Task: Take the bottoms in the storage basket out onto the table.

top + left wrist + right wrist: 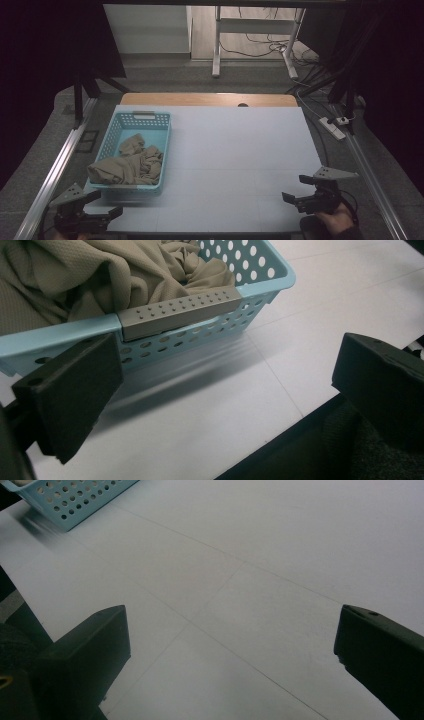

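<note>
A: Where does the work stand?

B: The light-blue perforated basket [113,141] sits at about nine o'clock on the white table [240,165], and the beige garment [131,164] lies crumpled inside it, one fold draped over the near rim. The left gripper [86,209] hovers at seven o'clock, just short of the basket's near wall, its jaws spread wide with nothing between them.

A: And the other one?

B: The right gripper [299,196] waits at five o'clock, well apart from the basket, jaws likewise parted and empty above bare tabletop.

A: What could go wrong from here?

B: In the left gripper view the grey handle strip [177,316] on the rim stands between the jaws and the cloth. I'd judge that a low approach could catch that rim or handle and drag or tip the basket. Pinching only one loose fold may also let the cloth slip free, or snag it on the rim as it lifts.
</note>
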`<act>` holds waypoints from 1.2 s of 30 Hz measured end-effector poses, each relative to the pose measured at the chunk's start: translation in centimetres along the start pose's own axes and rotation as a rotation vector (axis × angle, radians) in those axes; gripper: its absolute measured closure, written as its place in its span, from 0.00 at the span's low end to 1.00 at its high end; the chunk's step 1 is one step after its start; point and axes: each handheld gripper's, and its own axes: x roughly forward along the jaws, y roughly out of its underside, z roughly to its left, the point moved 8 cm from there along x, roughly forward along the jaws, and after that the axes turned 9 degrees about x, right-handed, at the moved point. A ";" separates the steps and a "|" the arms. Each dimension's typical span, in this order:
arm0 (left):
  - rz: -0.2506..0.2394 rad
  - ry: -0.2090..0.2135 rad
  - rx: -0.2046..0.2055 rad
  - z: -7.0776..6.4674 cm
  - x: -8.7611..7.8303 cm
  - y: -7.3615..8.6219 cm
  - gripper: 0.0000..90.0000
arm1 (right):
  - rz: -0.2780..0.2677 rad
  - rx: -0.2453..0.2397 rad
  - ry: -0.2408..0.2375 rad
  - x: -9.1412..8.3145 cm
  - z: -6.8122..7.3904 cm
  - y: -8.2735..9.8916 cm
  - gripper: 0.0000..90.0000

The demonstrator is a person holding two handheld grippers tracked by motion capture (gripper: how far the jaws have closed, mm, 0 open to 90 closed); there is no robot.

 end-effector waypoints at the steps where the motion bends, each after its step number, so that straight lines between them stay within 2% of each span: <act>1: 0.001 -0.001 0.005 0.0 0.0 0.0 0.00 | 0.001 -0.001 -0.001 0.0 0.0 0.0 0.02; 16: 0.021 -0.010 0.072 -0.5 0.5 -1.2 0.00 | 0.014 -0.001 -0.009 0.1 0.1 0.1 0.02; 18: 0.021 0.000 0.086 -0.5 0.6 -1.4 0.00 | 0.015 0.000 -0.010 0.1 0.1 0.1 0.02; 22: -0.010 0.037 0.089 -0.5 0.9 -2.0 0.00 | 0.018 0.002 -0.011 0.2 0.1 0.1 0.02; 28: -0.007 0.036 0.101 -0.6 1.2 -2.4 0.00 | 0.024 0.005 -0.011 0.2 0.0 0.1 0.02; 32: -0.021 0.032 0.134 -0.9 1.4 -2.9 0.00 | 0.025 0.007 -0.012 0.2 0.0 0.1 0.02; 33: -0.033 0.035 0.155 -1.1 1.5 -3.3 0.00 | 0.025 0.009 -0.014 0.2 0.0 0.1 0.02; 36: -0.027 0.035 0.154 -1.1 1.7 -3.6 0.00 | 0.025 0.012 -0.013 0.3 0.0 0.1 0.02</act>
